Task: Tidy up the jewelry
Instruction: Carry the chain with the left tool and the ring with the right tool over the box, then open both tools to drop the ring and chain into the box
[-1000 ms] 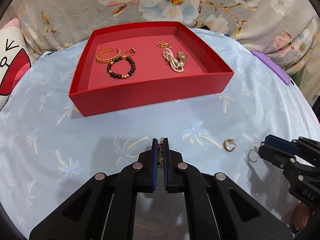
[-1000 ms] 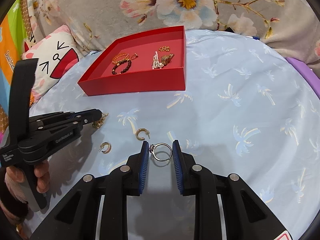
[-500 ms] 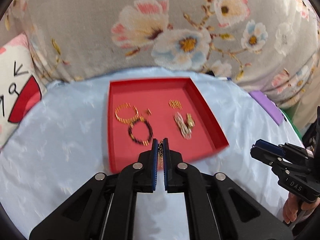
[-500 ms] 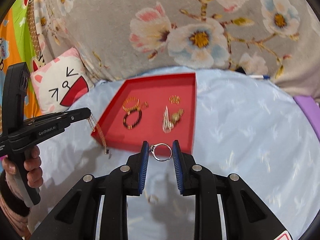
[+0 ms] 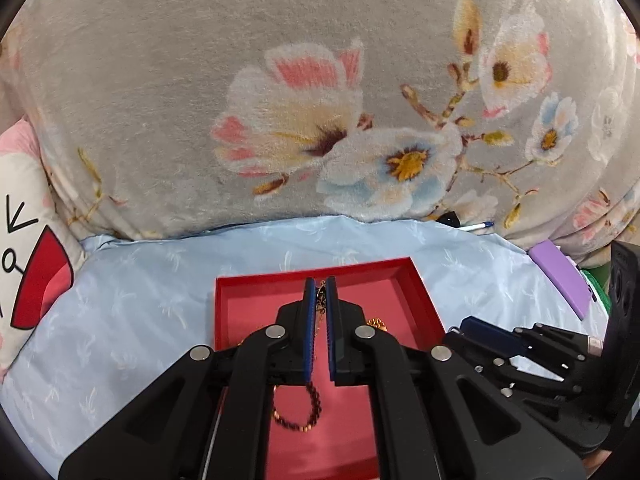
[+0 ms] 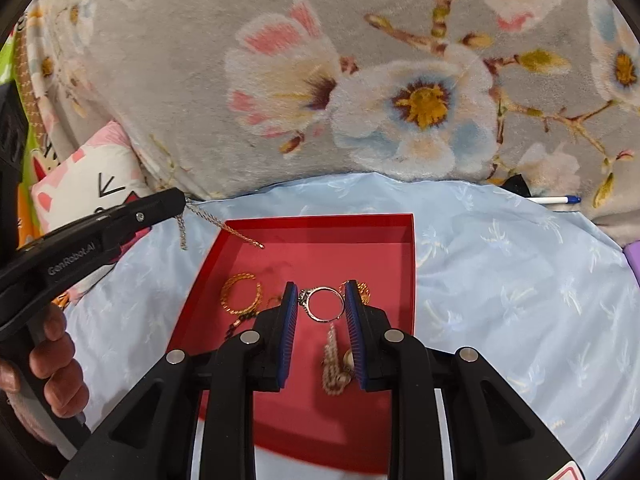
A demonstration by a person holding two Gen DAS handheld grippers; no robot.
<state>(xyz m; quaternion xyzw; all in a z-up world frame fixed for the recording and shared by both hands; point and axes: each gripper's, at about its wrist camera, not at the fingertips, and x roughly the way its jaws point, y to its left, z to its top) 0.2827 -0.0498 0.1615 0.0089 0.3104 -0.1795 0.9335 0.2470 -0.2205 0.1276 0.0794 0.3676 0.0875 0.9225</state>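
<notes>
Our left tool (image 5: 320,296) is pinched almost fully together on a thin gold chain (image 5: 320,295), and we hold it above the red tray (image 5: 424,304). In the right wrist view the chain (image 6: 224,226) hangs loose from that tool's tip (image 6: 176,200), with one end dangling over the tray's far left corner and the other just outside it.

Our right tool (image 6: 321,300) is closed only as far as a silver ring (image 6: 322,304) allows. The ring sits crosswise between the two blue pads (image 6: 289,320), touching both, held over the middle of the tray (image 6: 320,222).

Inside the tray lie a gold bangle (image 6: 240,294), a dark beaded bracelet (image 5: 298,410), a pearl strand (image 6: 334,364) and a small gold piece (image 6: 362,290) partly hidden behind the right pad.

The tray rests on a pale blue cloth (image 6: 500,280) printed with palm trees. Behind it rises a grey flowered blanket (image 5: 280,80), with a cat cushion (image 6: 84,184) at the left and a pen (image 6: 552,200) at the right.
</notes>
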